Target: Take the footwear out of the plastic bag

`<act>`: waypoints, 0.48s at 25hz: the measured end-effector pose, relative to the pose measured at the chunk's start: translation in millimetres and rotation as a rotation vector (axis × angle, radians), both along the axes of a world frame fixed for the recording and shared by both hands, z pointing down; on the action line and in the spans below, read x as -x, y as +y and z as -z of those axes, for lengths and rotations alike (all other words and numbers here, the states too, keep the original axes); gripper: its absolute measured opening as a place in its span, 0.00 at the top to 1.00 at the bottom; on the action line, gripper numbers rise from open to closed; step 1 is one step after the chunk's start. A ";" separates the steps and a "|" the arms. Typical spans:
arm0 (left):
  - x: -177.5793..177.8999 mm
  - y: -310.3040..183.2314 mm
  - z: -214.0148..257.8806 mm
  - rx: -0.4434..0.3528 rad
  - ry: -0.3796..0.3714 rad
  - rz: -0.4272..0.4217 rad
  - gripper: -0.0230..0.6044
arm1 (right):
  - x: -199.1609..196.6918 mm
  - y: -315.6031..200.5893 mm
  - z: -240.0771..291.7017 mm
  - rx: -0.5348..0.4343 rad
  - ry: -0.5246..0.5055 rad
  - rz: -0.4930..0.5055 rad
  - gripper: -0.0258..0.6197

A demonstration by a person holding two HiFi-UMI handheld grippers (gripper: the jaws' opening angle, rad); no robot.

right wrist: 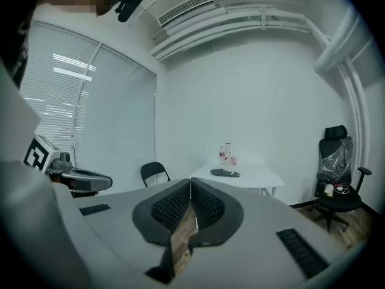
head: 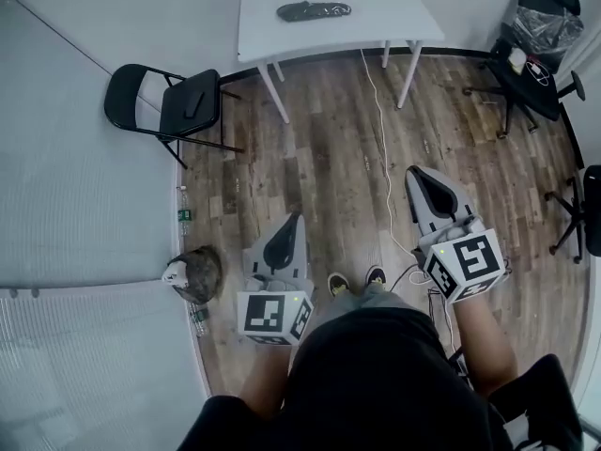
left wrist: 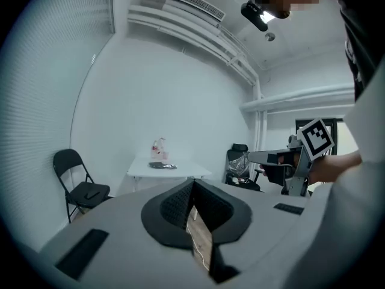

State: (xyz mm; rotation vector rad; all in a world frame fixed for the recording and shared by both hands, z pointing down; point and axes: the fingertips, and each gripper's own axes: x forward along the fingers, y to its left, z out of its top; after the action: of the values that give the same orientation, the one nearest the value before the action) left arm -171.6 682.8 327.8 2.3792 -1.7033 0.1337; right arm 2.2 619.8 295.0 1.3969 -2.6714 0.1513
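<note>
Risk 1: white cable [head: 383, 148] trails over wood floor [head: 319, 139] between person and white rectangular table [head: 376, 12]; walking up could snag it.
Risk 2: bag likely slick; pull on 1 side may drag whole bundle off table edge, or tip small bottles [right wrist: 227, 152] at table's back.
Jaws: left gripper [head: 295, 219] clenched, nothing between pads; right gripper [head: 415, 173] likewise clamped shut, empty.
Dark footwear in clear plastic bag [head: 314, 10] lies flat on tabletop, ahead of both grippers, well apart from them.

Distant dark bundle [head: 314, 10] on table [head: 376, 22]: contents indistinct.
</note>
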 end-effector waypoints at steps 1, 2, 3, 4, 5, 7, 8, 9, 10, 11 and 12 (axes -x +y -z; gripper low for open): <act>0.0 -1.5 1.1 -0.001 0.002 -0.001 0.93 | 0.3 -1.5 0.9 -0.002 0.000 0.001 0.93; 0.4 -3.2 3.1 -0.004 0.003 -0.001 0.93 | 0.9 -3.3 1.4 -0.002 0.000 0.002 0.93; 0.9 -4.9 5.4 -0.007 0.005 -0.001 0.93 | 1.6 -5.1 1.9 -0.002 0.000 0.003 0.93; 1.2 -6.6 7.8 -0.010 0.006 -0.002 0.93 | 2.1 -6.8 2.5 -0.001 0.000 0.002 0.93; 1.5 -7.7 10.5 -0.015 0.005 -0.003 0.93 | 2.4 -7.9 3.2 0.000 -0.001 0.000 0.93; 2.5 -7.8 15.9 -0.024 -0.001 -0.004 0.93 | 2.8 -7.0 4.7 -0.004 -0.011 -0.007 0.93; 3.5 -7.5 18.3 -0.028 -0.003 -0.004 0.93 | 3.4 -5.3 5.3 -0.008 -0.021 -0.008 0.93; 4.8 -7.3 20.1 -0.031 -0.004 -0.003 0.93 | 4.5 -3.1 5.9 -0.012 -0.032 -0.006 0.93; 6.3 -7.2 21.4 -0.033 -0.006 0.000 0.93 | 5.7 -0.6 6.5 -0.016 -0.041 -0.003 0.93; 7.7 -7.0 21.8 -0.034 -0.010 0.003 0.93 | 6.5 1.6 7.2 -0.019 -0.047 0.000 0.93; 9.2 -6.9 22.0 -0.034 -0.012 0.004 0.93 | 7.5 3.2 8.1 -0.022 -0.049 0.001 0.93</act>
State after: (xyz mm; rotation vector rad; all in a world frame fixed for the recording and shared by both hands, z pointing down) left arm -180.9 675.9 305.9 2.4042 -1.7292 0.1198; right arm -5.3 623.1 286.9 1.4161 -2.7215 0.1586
